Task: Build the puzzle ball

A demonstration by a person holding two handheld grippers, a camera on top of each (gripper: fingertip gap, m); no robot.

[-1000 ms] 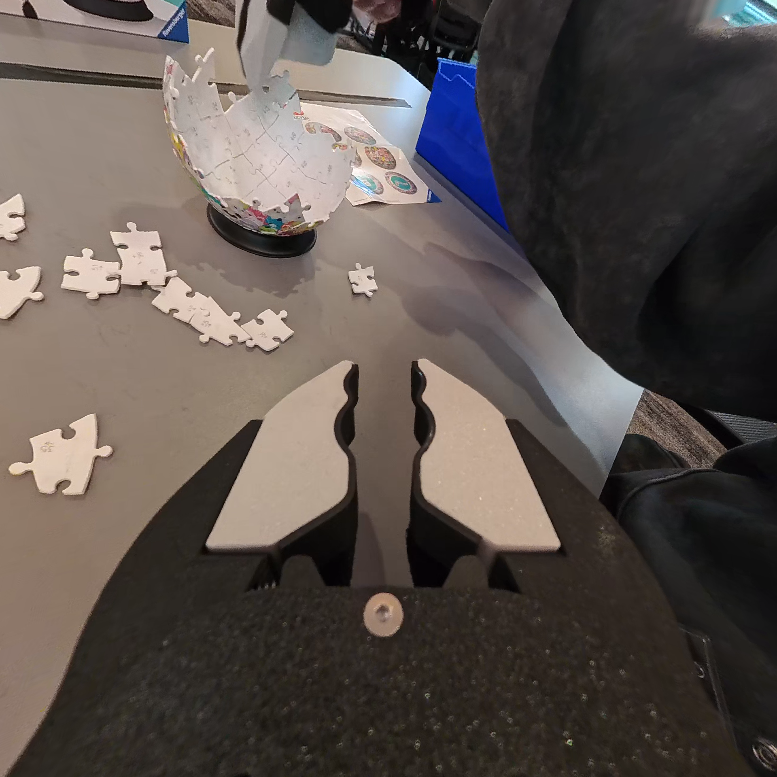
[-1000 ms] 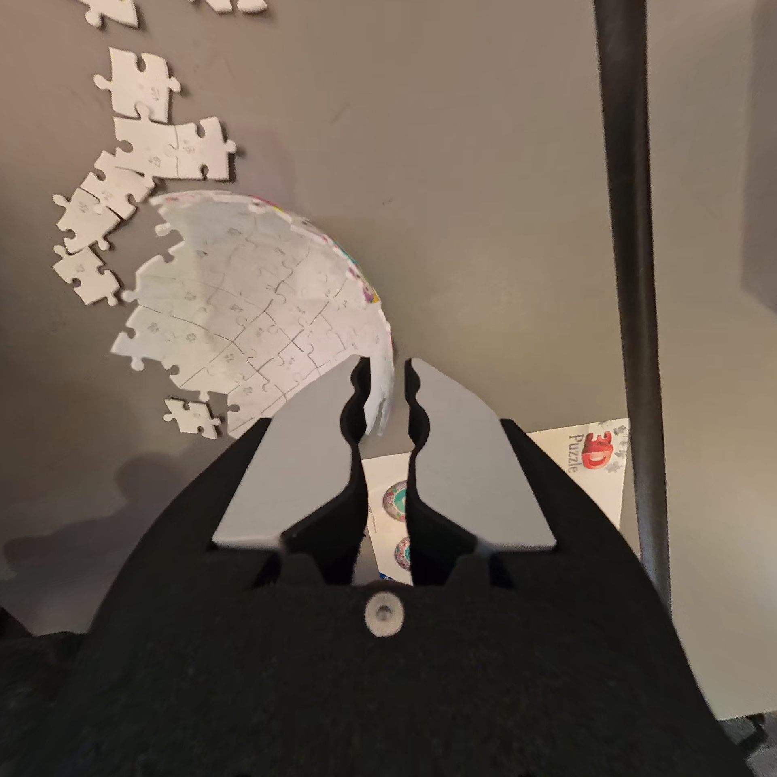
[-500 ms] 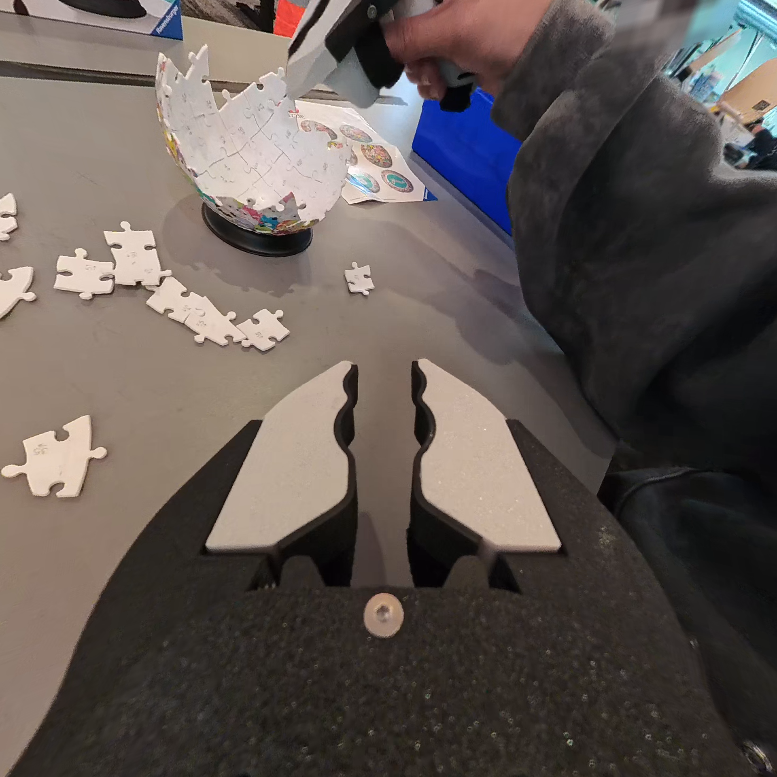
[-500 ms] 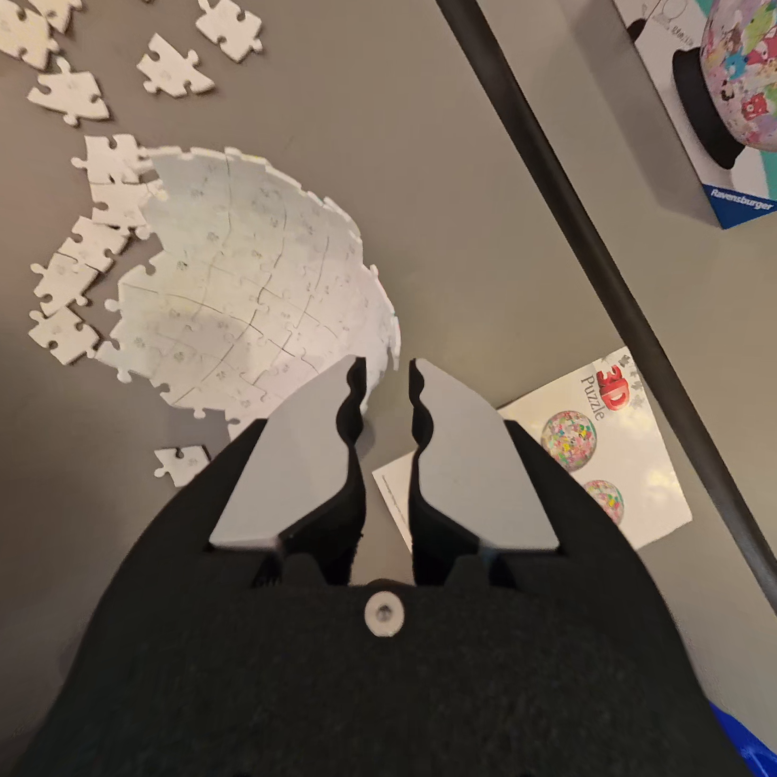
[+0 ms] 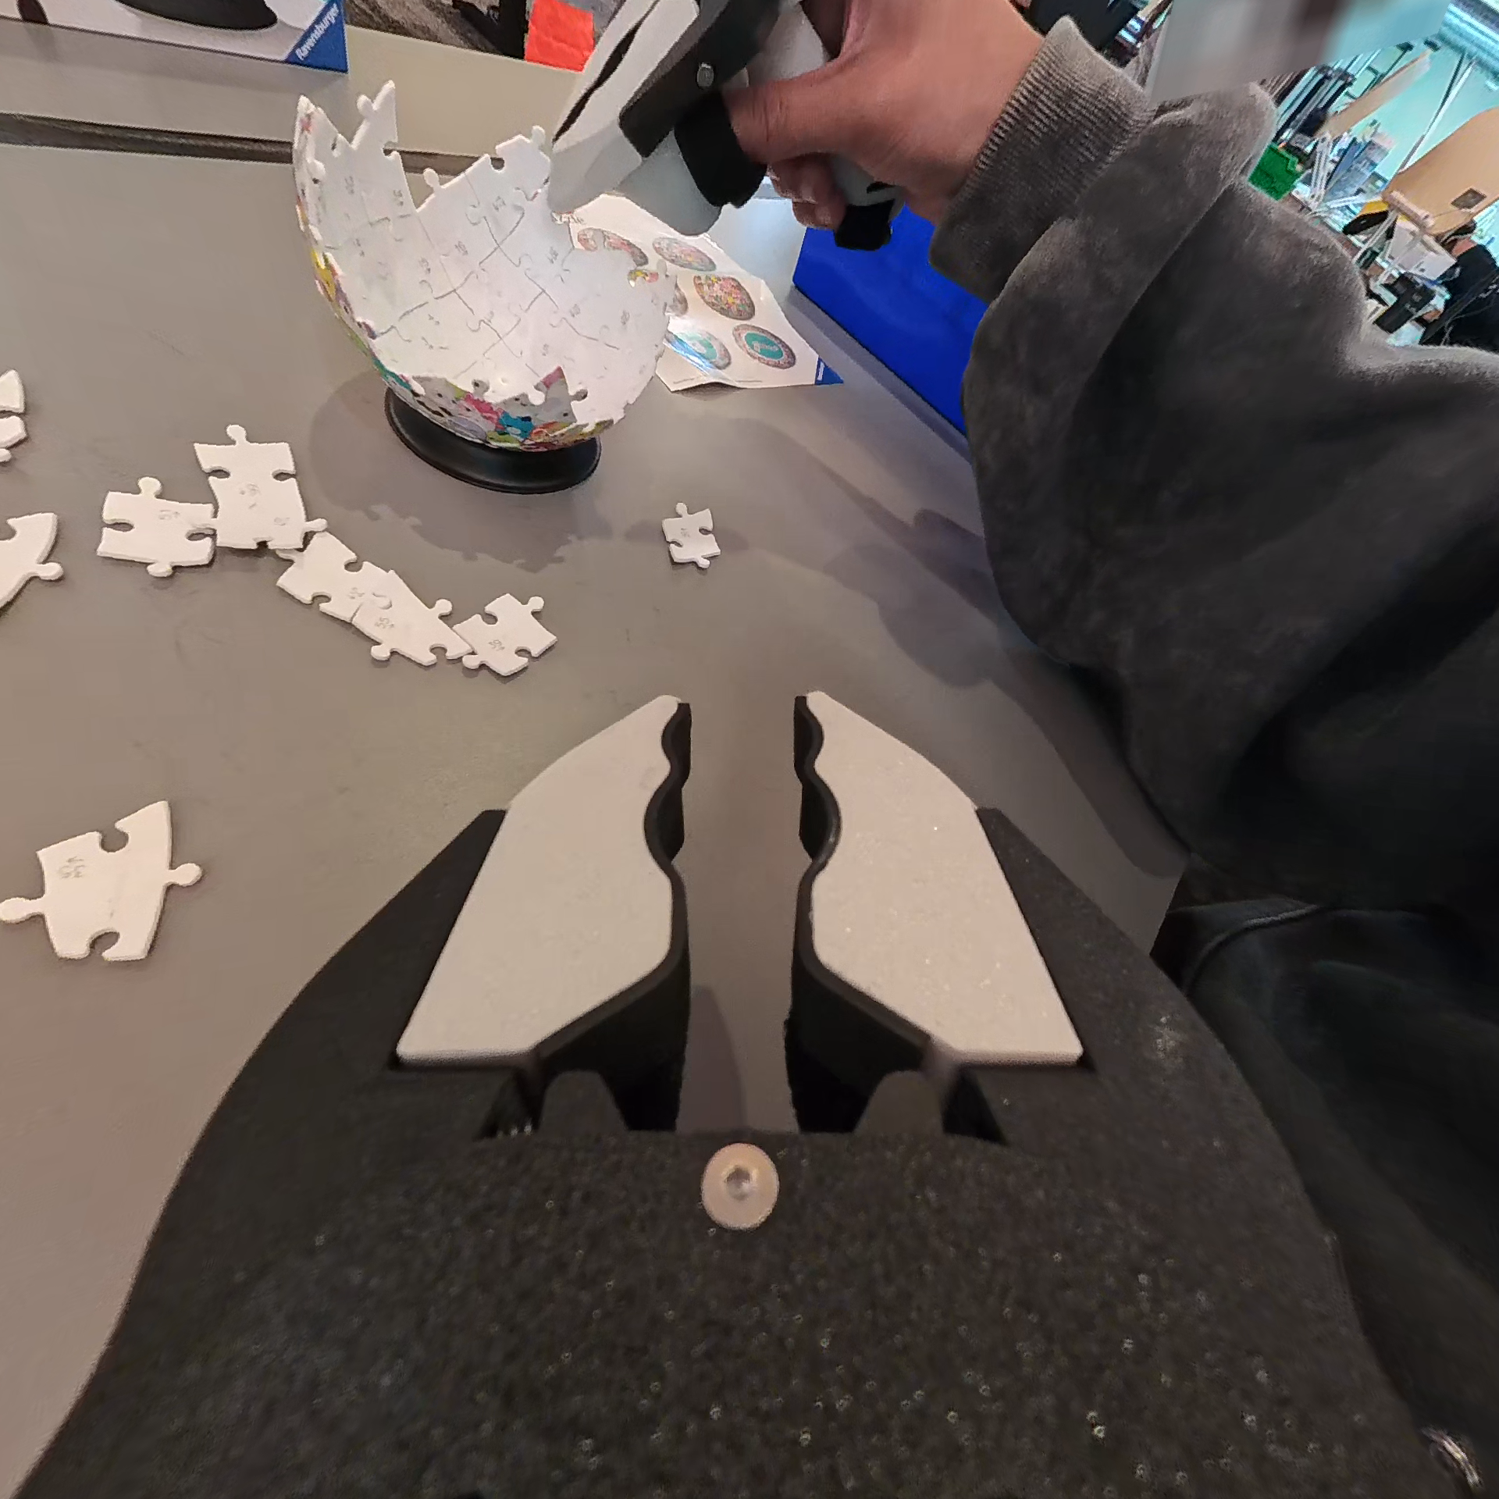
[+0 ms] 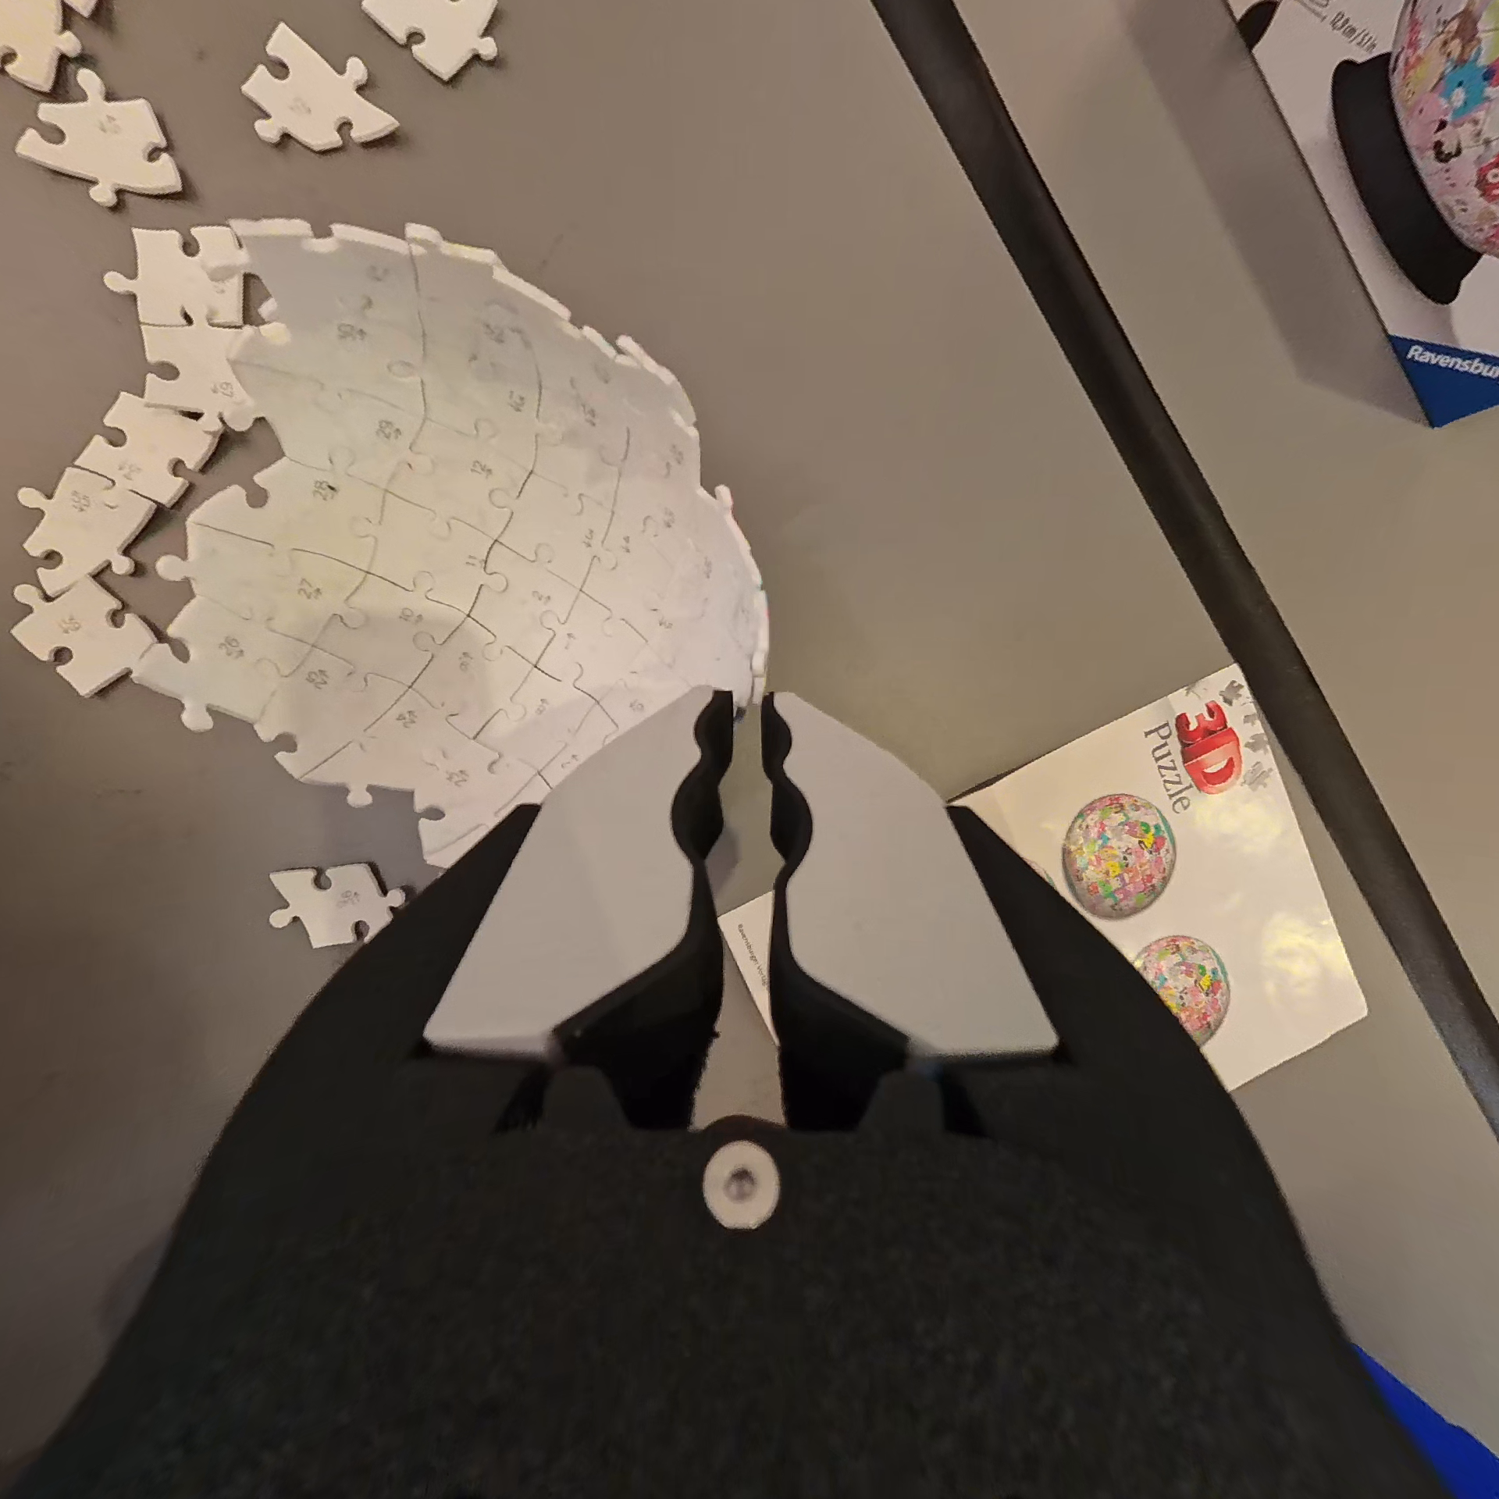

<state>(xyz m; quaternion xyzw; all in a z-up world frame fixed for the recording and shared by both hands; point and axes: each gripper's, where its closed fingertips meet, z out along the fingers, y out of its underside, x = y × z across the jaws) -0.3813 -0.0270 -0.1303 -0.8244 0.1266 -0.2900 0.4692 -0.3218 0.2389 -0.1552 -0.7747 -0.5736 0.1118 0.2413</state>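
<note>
The half-built white puzzle ball, a curved shell of interlocked pieces with a colourful outer print, sits upright in a black round stand on the grey desk. Its open, jagged rim faces up, showing the pale numbered backs of the pieces.

The right gripper is held above the shell's rim on the side nearest the leaflet. Its grey fingers stand close together with only a narrow slit between the tips, and the edge of the shell lies right at that slit; whether they actually pinch it cannot be told. In the left wrist view the same gripper shows farther off, its tip touching the shell's upper edge, held by a hand in a dark grey sleeve.

The left gripper hovers low over bare desk, well apart from the ball, its fingers spread with a clear gap and nothing between them.

Loose white puzzle pieces lie scattered on the desk to the left of the stand, and a single small piece lies to its right. A printed leaflet with pictures of coloured balls lies flat just beside the ball. A puzzle box with a blue edge rests beyond a dark seam in the desk.
</note>
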